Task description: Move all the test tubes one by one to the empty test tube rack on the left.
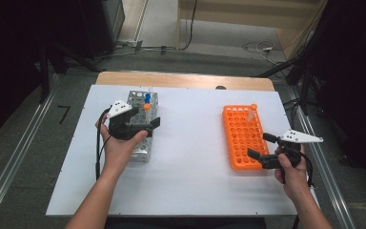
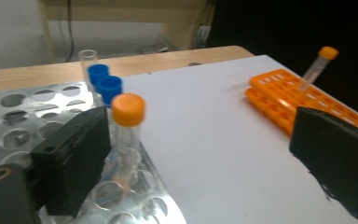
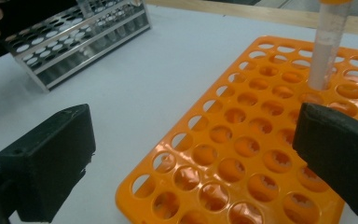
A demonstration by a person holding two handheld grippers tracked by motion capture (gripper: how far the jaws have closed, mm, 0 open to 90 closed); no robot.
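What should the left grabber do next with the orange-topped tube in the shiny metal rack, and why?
Probably close the left gripper on the clear tube with the orange cap. Its jaws are open, the tube stands in the silver metal rack beside one jaw, and the orange plastic rack already holds one such tube.

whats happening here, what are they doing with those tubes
A person holds a claw in each hand over a white table. The left claw is open at the metal rack, right beside an orange-capped tube standing there with two blue-capped tubes. The right claw hovers open over the orange rack, which holds one orange-capped tube. Neither claw grips anything yet.
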